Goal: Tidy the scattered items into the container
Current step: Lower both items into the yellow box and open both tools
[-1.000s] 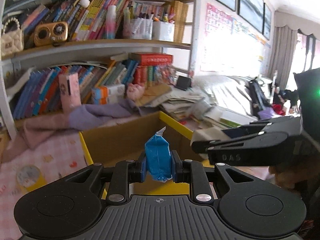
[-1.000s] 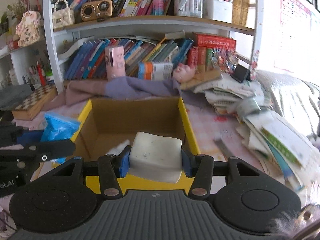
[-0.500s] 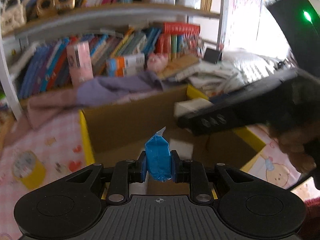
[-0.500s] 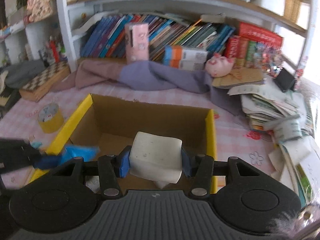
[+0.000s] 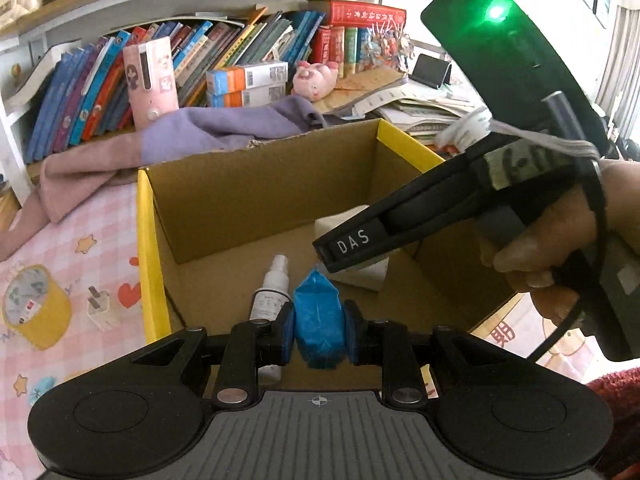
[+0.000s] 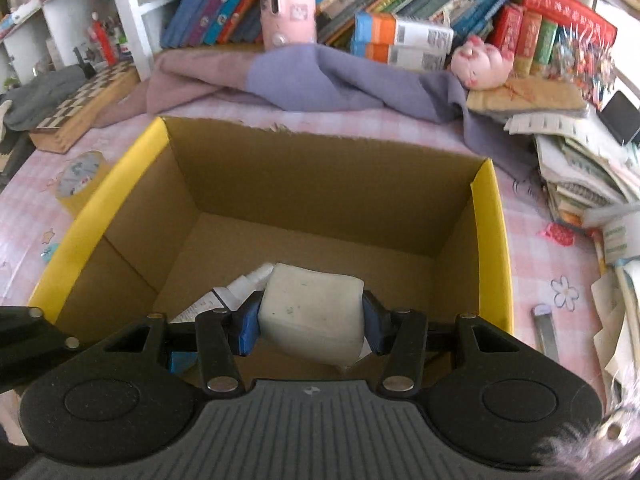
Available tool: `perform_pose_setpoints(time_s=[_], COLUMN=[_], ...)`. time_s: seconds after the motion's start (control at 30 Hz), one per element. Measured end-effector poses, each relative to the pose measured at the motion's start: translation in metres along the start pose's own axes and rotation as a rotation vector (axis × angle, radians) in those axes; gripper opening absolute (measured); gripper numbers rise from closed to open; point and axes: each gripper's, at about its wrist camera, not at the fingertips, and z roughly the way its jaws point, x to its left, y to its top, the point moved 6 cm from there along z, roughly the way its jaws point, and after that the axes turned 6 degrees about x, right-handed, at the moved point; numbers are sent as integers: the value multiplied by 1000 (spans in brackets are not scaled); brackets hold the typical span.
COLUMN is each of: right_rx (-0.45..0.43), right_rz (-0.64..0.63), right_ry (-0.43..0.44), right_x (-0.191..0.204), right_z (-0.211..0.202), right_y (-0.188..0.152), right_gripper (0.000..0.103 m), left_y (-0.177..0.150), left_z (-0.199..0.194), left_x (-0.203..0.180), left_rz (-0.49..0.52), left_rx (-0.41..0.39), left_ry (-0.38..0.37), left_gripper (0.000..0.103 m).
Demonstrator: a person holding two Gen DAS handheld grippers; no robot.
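So the left gripper (image 5: 319, 333) pinches a blue packet (image 5: 318, 326), the right gripper (image 6: 311, 323) a white block (image 6: 314, 312), both over the cardboard box (image 6: 320, 184); a spray bottle (image 5: 272, 286) is already inside, tape roll (image 5: 34, 306) left out.

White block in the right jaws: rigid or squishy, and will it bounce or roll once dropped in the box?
Likely soft: the white block has rounded, slightly bulging faces between the right gripper pads, like foam or sponge. Probably light for its size, so release should be gentle. Its boxy shape suggests it won't roll; it may settle against the spray bottle in the cardboard box.
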Motion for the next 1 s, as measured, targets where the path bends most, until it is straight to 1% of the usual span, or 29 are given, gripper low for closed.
perform_pose_setpoints(time_s=[0.27, 0.3, 0.33, 0.37, 0.4, 0.43, 0.47, 0.5, 0.53, 0.6, 0.67, 0.77, 0.87, 0.93, 1.0], right_rx=[17, 20, 21, 23, 24, 25, 25, 23, 19, 0, -27, -69, -113, -142, -168], right_rz=[30, 32, 33, 34, 36, 38, 42, 45, 47, 48, 52, 87, 129, 142, 153], right_ry=[18, 20, 20, 20, 19, 19, 21, 25, 27, 29, 39, 63, 88, 95, 95], right_x=[-2, -2, -2, -2, -3, -3, -3, -4, -4, -4, -3, -4, -4, -3, -3], right_z=[3, 4, 4, 4, 4, 4, 4, 4, 3, 0, -4, -13, -26, -35, -43], right_y=[-1, -2, -2, -2, -3, -3, -3, -4, -4, -4, -4, -6, -11, -15, -19], right_gripper=[48, 48, 48, 48, 49, 49, 50, 55, 57, 66, 70, 72, 77, 79, 81], left_y=[1, 1, 1, 1, 1, 2, 2, 2, 2, 1, -1, -4, -6, -7, -8], left_z=[-1, -2, -3, -4, -5, -7, -9, -11, -13, -16, -19, -25, -34, -40, -45], left_x=[-2, -2, -2, -2, -1, 0, 0, 0, -1, -2, -3, -3, -2, -2, -2], left_rz=[23, 26, 27, 28, 27, 25, 22, 23, 24, 31, 35, 39, 38, 40, 45], left_rx=[-11, -13, -16, -22, -28, -34, -43, -51, -57, -67, -73, -87, -109, -133, -154], left_ry=[11, 15, 21, 30, 38, 42, 46, 47, 47, 54, 69, 87, 100, 109, 114], left_gripper=[26, 28, 34, 36, 43, 52, 57, 62, 64, 68, 68, 69, 72, 79, 83])
